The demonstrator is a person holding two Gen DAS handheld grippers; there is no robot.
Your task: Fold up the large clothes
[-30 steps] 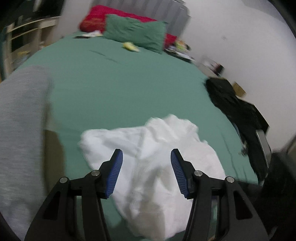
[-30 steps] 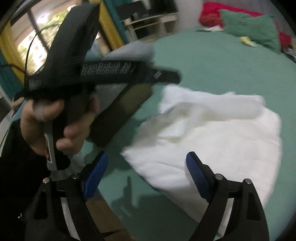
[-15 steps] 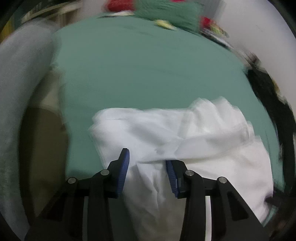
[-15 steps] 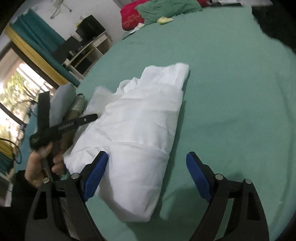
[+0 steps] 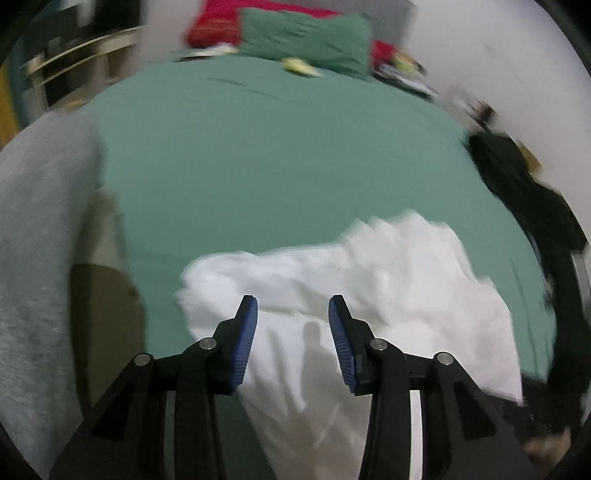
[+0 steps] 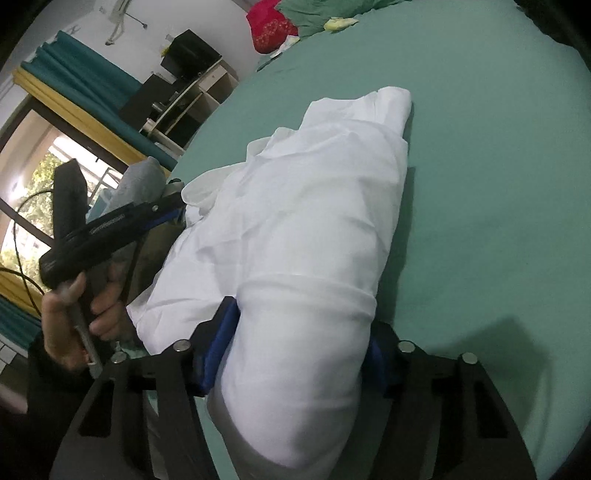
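white garment (image 6: 303,229) bunched on green bed (image 6: 480,147) | R gripper (image 6: 299,350) angled down, jaws just closing, clamped on its near end | L gripper (image 5: 293,325) half-open above it, gripping nothing

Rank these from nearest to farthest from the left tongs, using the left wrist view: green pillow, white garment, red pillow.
1. White garment, directly under and ahead of the left tongs.
2. Green pillow, far end of the bed.
3. Red pillow, just behind it, upper left.
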